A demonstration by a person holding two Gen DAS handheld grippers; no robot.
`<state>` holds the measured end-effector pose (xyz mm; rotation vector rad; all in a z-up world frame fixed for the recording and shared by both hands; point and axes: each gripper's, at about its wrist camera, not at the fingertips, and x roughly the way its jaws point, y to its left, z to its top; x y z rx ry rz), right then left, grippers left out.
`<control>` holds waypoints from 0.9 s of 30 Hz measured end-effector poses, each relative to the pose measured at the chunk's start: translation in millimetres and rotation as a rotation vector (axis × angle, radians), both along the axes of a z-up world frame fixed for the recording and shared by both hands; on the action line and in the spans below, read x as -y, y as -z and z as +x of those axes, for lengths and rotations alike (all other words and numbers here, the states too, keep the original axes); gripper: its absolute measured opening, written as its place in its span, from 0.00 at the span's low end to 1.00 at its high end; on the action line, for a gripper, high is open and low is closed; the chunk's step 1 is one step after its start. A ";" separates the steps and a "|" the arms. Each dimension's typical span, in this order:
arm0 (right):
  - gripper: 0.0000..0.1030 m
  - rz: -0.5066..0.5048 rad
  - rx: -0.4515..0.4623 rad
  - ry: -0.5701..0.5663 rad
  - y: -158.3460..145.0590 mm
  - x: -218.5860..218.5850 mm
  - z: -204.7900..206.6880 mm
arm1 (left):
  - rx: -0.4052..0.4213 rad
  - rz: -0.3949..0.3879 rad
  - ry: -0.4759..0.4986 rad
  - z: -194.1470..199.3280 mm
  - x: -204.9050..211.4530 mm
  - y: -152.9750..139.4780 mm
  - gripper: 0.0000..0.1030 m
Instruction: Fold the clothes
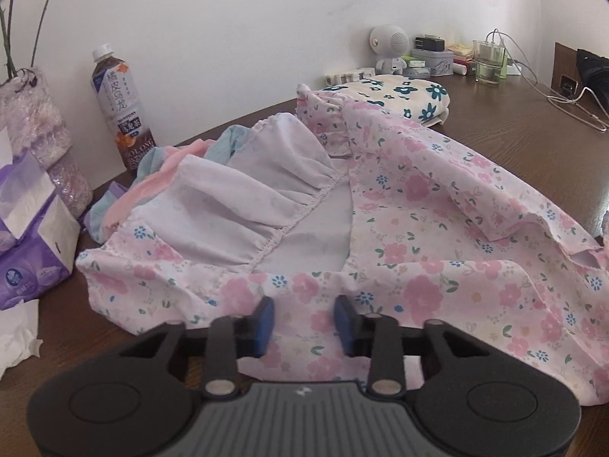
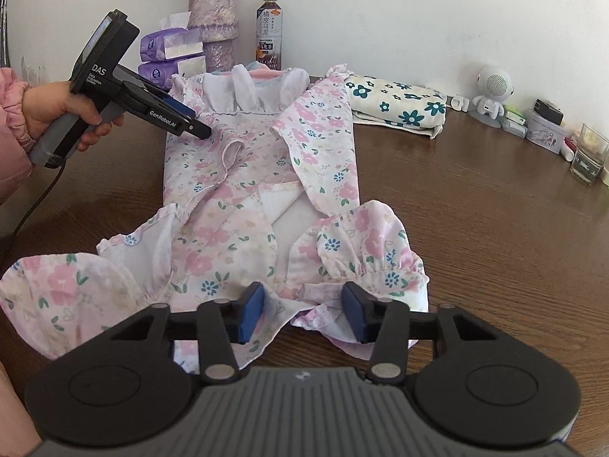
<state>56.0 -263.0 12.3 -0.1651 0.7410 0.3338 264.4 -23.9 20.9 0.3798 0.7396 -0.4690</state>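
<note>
Pink floral cotton garment with white ruffled collar lies spread on the dark brown wooden table, its collar toward the wall and its sleeves folded over the body. The right gripper hangs over the near hem; its blue pads stand apart with cloth lying between them, and they do not press it, so the jaws are open. The left gripper is at the garment's edge near the collar; in its own view the blue pads are also apart, cloth under the gap, and no pinch is visible. In the right wrist view this left tool is held by a hand in a pink sleeve, and its black body carries the words "DAS Data Acquisition System" and "GenRobot.AI". Beyond the collar stands a plastic bottle of brown tea; its label shows Chinese characters, "SUNTORY" and "OOLONG". Beside it are purple packs of tissues and a lilac vase wrapped in fuzzy material with dried roses. Just beside the garment's far sleeve lies a folded cream cloth with dark teal flowers. Farther along the wall are a small white round-headed robot figure, small boxes and a clear glass cup.
</note>
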 end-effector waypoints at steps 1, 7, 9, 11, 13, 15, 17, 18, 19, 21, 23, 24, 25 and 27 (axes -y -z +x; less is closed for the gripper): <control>0.25 -0.005 -0.005 -0.006 1.2 0.0 0.4 | 0.006 0.018 0.022 -3.6 2.8 0.3 0.09; 0.20 -0.021 -0.013 -0.033 1.1 4.8 2.0 | 0.043 0.170 0.124 -32.8 21.4 0.8 0.00; 0.20 -0.035 -0.015 -0.029 0.3 9.1 3.9 | 0.045 0.212 0.155 -44.4 25.3 -0.3 0.00; 0.20 -0.044 -0.023 -0.015 -0.9 15.8 8.2 | 0.037 0.243 0.192 -59.0 26.7 -2.3 0.00; 0.20 -0.057 -0.031 -0.001 -1.4 25.9 14.3 | 0.035 0.278 0.235 -77.5 30.7 -3.5 0.00; 0.20 -0.072 -0.043 0.007 -1.7 37.6 21.9 | 0.033 0.312 0.283 -98.7 36.8 -4.3 0.00; 0.20 -0.095 -0.055 0.011 -2.1 47.7 30.4 | 0.026 0.332 0.338 -119.9 45.4 -5.3 0.00; 0.20 -0.110 -0.061 0.008 -2.2 52.2 34.7 | 0.022 0.342 0.368 -130.4 49.8 -5.8 0.00; 0.20 -0.126 -0.068 0.001 -1.9 56.9 39.2 | 0.017 0.352 0.404 -140.9 54.6 -6.3 0.00; 0.20 -0.161 -0.084 -0.023 -3.1 64.7 50.2 | 0.003 0.361 0.472 -159.2 63.5 -7.2 0.00; 0.20 -0.202 -0.093 -0.054 -4.8 71.0 62.4 | -0.014 0.358 0.525 -174.5 73.9 -8.4 0.00; 0.20 -0.217 -0.096 -0.065 -5.3 74.1 69.8 | -0.019 0.353 0.545 -180.4 79.0 -8.7 0.00; 0.20 -0.233 -0.100 -0.076 -5.7 77.3 77.3 | -0.025 0.343 0.563 -185.7 84.5 -8.7 0.00; 0.20 -0.252 -0.103 -0.090 -6.6 83.4 92.4 | -0.033 0.321 0.591 -193.1 93.8 -8.3 0.00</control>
